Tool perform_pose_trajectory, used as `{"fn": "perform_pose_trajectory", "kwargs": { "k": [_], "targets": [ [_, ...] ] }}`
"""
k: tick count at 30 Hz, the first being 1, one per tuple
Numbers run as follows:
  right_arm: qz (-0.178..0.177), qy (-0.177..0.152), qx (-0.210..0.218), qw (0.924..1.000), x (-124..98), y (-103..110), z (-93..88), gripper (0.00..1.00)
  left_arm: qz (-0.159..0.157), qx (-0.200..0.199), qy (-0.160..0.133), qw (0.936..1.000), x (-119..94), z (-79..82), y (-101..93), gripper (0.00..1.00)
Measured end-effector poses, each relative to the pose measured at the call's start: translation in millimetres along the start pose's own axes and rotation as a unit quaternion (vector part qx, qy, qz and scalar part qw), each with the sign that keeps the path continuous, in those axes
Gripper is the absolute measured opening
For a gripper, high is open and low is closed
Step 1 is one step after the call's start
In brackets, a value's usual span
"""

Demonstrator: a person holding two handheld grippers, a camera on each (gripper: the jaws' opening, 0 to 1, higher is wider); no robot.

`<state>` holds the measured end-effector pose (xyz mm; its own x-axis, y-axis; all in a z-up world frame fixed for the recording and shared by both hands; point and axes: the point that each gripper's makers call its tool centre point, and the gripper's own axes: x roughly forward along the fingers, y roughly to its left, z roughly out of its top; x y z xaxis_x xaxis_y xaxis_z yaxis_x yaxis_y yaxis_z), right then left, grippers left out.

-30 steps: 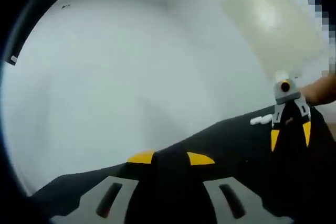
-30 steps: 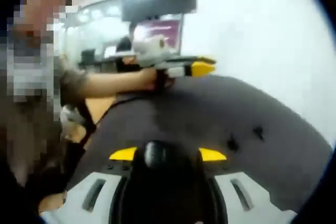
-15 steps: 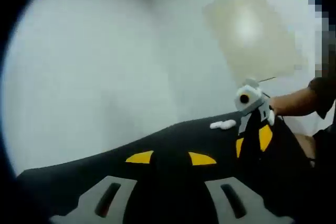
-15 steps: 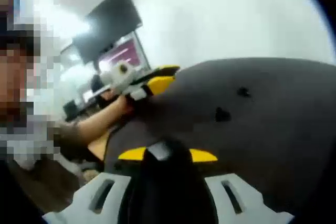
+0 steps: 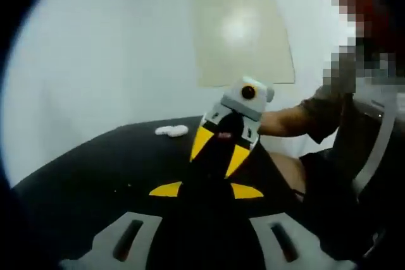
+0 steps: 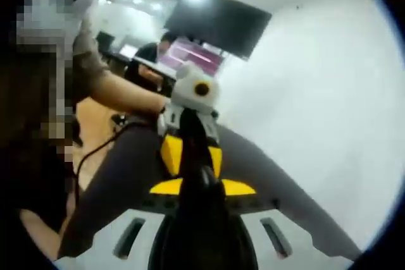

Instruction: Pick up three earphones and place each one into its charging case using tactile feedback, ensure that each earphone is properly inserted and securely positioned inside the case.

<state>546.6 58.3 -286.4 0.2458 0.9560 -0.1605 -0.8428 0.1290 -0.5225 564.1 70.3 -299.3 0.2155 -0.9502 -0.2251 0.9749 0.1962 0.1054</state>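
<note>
My two grippers point at each other, tips close, above a black table top (image 5: 88,175). In the left gripper view, my left gripper (image 5: 207,190) has its yellow-tipped jaws apart around a dark mass that I cannot make out. The right gripper (image 5: 220,151) comes in from above it, with something dark between its tips. In the right gripper view, my right gripper (image 6: 202,187) is shut on a dark rounded piece (image 6: 202,178). The left gripper (image 6: 193,155) faces it just beyond. A small white oblong item (image 5: 172,131) lies on the table farther back.
The person's forearm (image 5: 285,121) reaches in from the right, with a chair frame (image 5: 373,150) beside it. A beige panel (image 5: 240,36) hangs on the white wall. A dark monitor (image 6: 218,23) and a cable (image 6: 101,150) show behind the table.
Both views have swung round. The opposite gripper, earlier off to one side and farther off, now sits centred and close in each view, tip to tip.
</note>
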Motion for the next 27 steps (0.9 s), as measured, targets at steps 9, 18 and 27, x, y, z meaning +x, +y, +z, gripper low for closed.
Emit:
{"fn": "perform_pose_trajectory", "kwargs": {
  "k": [9, 18, 27],
  "targets": [
    [0.034, -0.023, 0.081, 0.9958, -9, -4, 1.8, 0.2, 0.0, 0.025, 0.022, 0.9994, 7, -6.0, -4.6, 0.15],
    [0.086, 0.072, 0.204, 0.9724, 0, 8, -28.6, 0.19, -0.001, 0.033, 0.039, 0.9987, 8, -11.4, -6.8, 0.12],
    [0.151, 0.051, 0.277, 0.9475, 11, 10, -21.1, 0.18, -0.014, -0.003, -0.026, 0.9996, 2, 14.8, -11.8, 0.18]
  ]
}}
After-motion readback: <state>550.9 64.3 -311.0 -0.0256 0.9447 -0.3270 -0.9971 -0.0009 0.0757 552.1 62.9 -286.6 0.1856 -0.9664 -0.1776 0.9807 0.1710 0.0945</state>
